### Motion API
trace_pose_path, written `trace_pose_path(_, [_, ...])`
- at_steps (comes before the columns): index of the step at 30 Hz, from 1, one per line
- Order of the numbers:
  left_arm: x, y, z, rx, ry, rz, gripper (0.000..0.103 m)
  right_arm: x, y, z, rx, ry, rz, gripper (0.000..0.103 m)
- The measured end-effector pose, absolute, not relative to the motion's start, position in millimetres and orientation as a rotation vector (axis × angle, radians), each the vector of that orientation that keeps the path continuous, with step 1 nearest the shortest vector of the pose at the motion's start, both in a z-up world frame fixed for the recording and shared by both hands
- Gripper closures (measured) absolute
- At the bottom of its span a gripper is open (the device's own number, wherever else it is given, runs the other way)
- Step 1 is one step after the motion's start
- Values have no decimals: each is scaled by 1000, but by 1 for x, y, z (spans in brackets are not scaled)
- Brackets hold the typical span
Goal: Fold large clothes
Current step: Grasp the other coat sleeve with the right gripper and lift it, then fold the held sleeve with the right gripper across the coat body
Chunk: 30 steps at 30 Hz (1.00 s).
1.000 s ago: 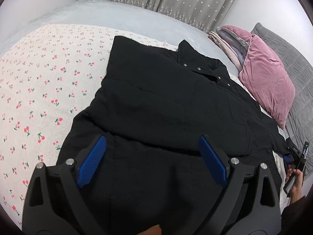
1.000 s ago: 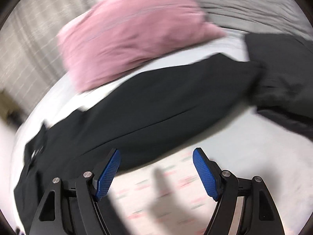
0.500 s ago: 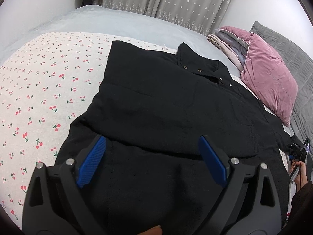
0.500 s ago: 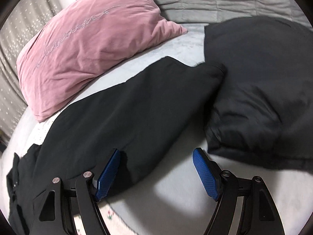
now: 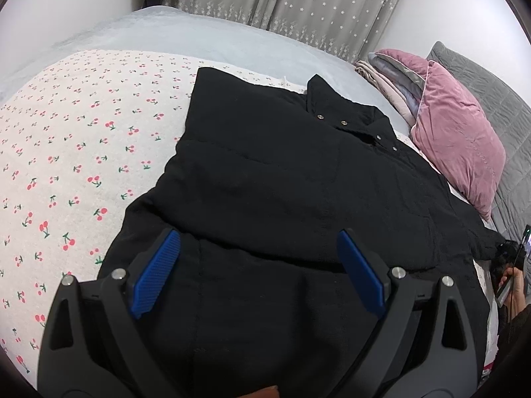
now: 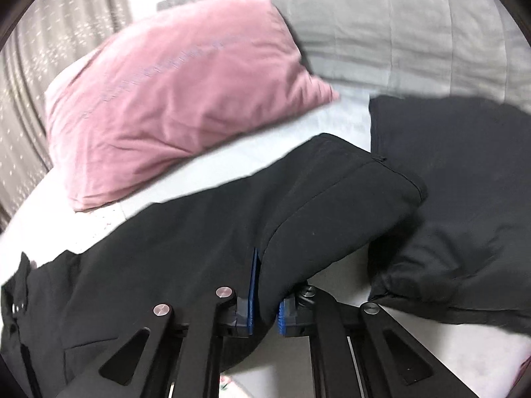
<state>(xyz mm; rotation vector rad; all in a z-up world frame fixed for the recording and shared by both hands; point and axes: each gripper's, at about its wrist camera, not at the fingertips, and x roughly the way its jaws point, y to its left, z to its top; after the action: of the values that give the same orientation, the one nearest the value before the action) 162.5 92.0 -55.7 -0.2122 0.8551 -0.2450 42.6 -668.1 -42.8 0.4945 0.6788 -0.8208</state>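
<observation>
Large black padded coat (image 5: 282,182) lies flat on the bed, collar toward the pink velvet pillow (image 6: 176,99). Right gripper (image 6: 265,311), jaws just closed, pinches its sleeve (image 6: 315,219), which runs pillow-ward; left gripper (image 5: 259,272) hovers wide over the hem.

- Both views: soft, even indoor light; source not visible. No glare.
- Left wrist view: sharp throughout. Fisheye bends the bed edge and curtain (image 5: 298,3); dark vignette at corners.
- Black coat (image 5: 282,192) reads as near-flat black, seams barely resolved.
- Right wrist view: motion blur, strongest on pink pillow (image 6: 179,99) and grey quilt (image 6: 415,23), far side.
- Faint shadow under the sleeve (image 6: 332,205) on the pale sheet.
</observation>
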Motion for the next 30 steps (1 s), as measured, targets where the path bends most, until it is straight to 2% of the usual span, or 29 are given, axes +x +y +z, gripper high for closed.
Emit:
trace_pose_path(12, [155,86,-44,-185,824,-269,8,53,-560,49,235,592,-696,95])
trace_pose_path(19, [155,85,-41,-182,820,-276,8,66,-477,84,103,553,-554,95])
trace_pose_path(25, [152,83,-40,-182,819,-277,8,84,-406,89,29,564,-403,95])
trace_pose_path(30, [151,77,-41,-167,822,-284,8,102,-334,60,-74,639,-233,95])
